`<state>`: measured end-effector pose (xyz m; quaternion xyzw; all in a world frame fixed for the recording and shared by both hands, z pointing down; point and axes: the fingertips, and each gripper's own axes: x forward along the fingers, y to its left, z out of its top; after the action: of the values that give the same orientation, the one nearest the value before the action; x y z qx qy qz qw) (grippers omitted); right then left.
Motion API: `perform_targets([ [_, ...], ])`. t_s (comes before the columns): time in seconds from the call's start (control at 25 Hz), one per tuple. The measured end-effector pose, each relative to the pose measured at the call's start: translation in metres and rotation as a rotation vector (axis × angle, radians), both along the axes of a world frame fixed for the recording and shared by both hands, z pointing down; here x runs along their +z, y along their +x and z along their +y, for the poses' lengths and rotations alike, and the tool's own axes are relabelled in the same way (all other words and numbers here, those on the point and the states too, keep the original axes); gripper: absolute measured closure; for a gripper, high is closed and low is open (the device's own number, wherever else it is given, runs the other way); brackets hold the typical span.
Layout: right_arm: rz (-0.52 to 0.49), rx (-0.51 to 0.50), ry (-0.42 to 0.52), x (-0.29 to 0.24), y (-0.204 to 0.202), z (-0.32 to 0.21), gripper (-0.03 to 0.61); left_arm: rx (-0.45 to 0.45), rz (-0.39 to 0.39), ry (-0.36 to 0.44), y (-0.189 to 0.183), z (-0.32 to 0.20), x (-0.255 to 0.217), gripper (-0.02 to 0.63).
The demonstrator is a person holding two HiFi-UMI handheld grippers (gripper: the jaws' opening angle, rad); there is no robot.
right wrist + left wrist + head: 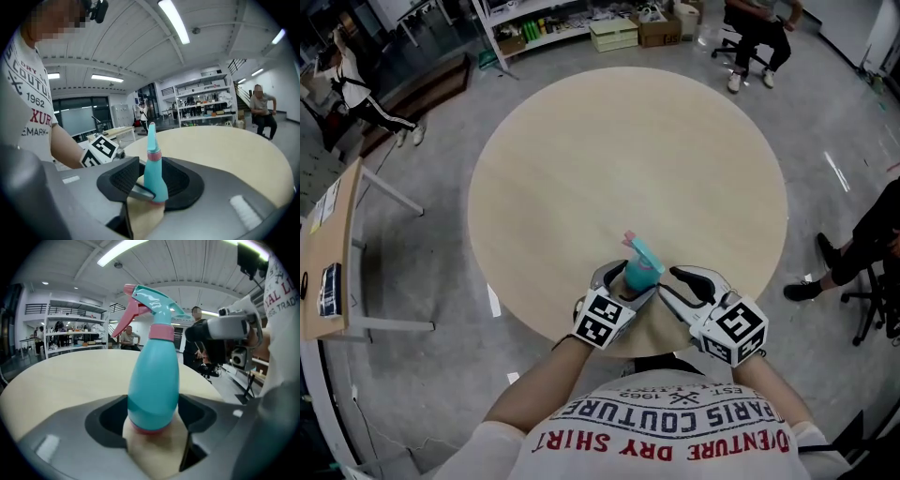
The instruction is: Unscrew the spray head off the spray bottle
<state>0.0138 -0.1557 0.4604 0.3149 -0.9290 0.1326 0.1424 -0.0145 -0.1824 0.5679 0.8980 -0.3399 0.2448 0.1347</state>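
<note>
Left gripper (pixel 632 282): jaws spread wide and, as far as I can tell, closed against both sides of the bottle's (pixel 154 380) fat lower body. Bottle is upright, with the round table (pixel 628 141) under it and the table's near edge just behind it. 1 teal spray head (pixel 150 303) is still on, with the pink collar (pixel 161 331) seated and the pink trigger pointing away.

Right gripper (pixel 673 286): just right of the bottle, jaws about half open, nothing held. In the right gripper view the bottle stands beyond its tips.

Step in hand looks like getting a hold on the head. To do it well:
1. Keep the left grip low and firm so the body can't spin.
2. Bring the right jaws up to the collar, not the trigger.
3. Close squarely, then twist about the bottle's upright axis without tipping it.
</note>
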Motion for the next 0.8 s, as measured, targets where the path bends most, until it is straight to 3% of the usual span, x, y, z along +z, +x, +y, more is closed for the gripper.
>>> perform_targets([
  [0.16,0.056,0.020,0.077,0.001,-0.014,-0.017,0.391,-0.043,-0.010,-0.004,0.002,0.002,0.001,0.281],
  [0.4,0.092,-0.010,0.092,0.009,-0.030,-0.032,0.391,-0.048,-0.016,-0.004,0.003,0.001,-0.002,0.281],
  [0.48,0.092,-0.025,0.097,0.011,-0.033,-0.033,0.422,-0.040,-0.017,0.003,0.005,0.002,-0.001,0.282],
  [0.64,0.085,-0.102,0.098,0.012,-0.033,-0.029,0.431,0.013,-0.018,0.008,0.006,0.006,0.000,0.282],
  [0.8,0.084,-0.248,0.098,0.013,-0.032,-0.026,0.437,0.139,-0.028,0.017,0.009,0.007,0.002,0.284],
])
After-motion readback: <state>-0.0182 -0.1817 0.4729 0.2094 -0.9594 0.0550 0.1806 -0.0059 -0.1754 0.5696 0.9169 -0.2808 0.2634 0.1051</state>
